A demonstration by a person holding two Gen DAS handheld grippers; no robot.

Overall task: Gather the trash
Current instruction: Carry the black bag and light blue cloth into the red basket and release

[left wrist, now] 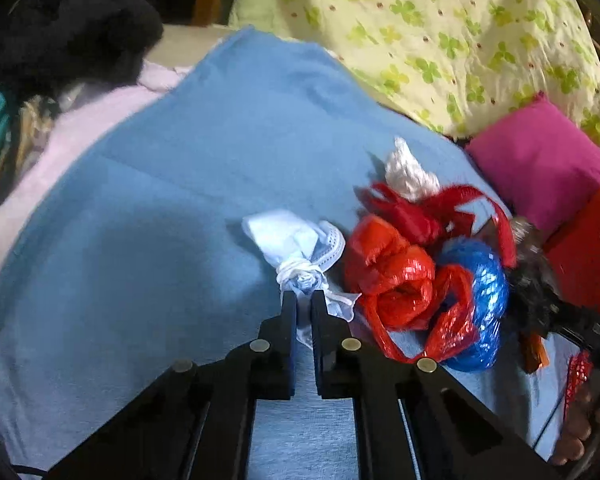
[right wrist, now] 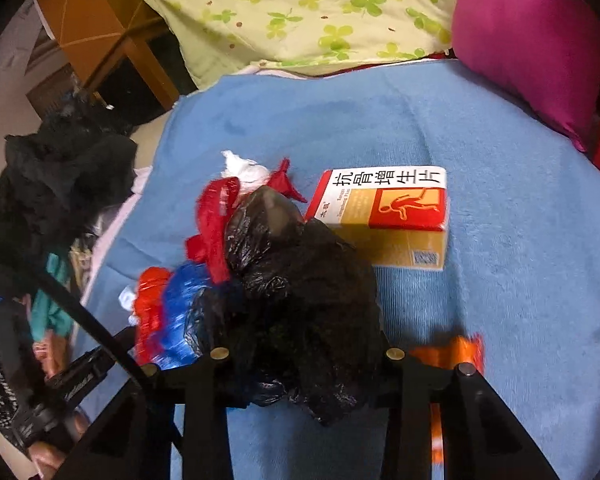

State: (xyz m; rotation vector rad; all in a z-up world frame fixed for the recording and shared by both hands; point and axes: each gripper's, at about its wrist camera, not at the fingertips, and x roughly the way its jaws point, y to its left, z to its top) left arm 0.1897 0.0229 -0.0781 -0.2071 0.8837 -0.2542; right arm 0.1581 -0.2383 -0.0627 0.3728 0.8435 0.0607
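In the left wrist view my left gripper [left wrist: 304, 300] is shut on a knotted white and pale-blue face mask [left wrist: 296, 248] lying on the blue blanket [left wrist: 160, 200]. A strip of the mask runs down between the two fingers. Just right of it sits a heap of red plastic bags [left wrist: 388, 272] and a blue one [left wrist: 484, 300], with a white wad [left wrist: 410, 172] behind. In the right wrist view a crumpled black plastic bag [right wrist: 308, 280] fills the gap of my right gripper [right wrist: 306, 344] and hides its fingertips. The jaws hold it from both sides.
A red and gold medicine box [right wrist: 384, 208] lies beyond the black bag. An orange wrapper [right wrist: 452, 354] sits by the right finger. A magenta cushion [right wrist: 532, 40] and floral quilt [right wrist: 300, 12] bound the far side. Dark clothes [right wrist: 60, 184] pile up at the left edge.
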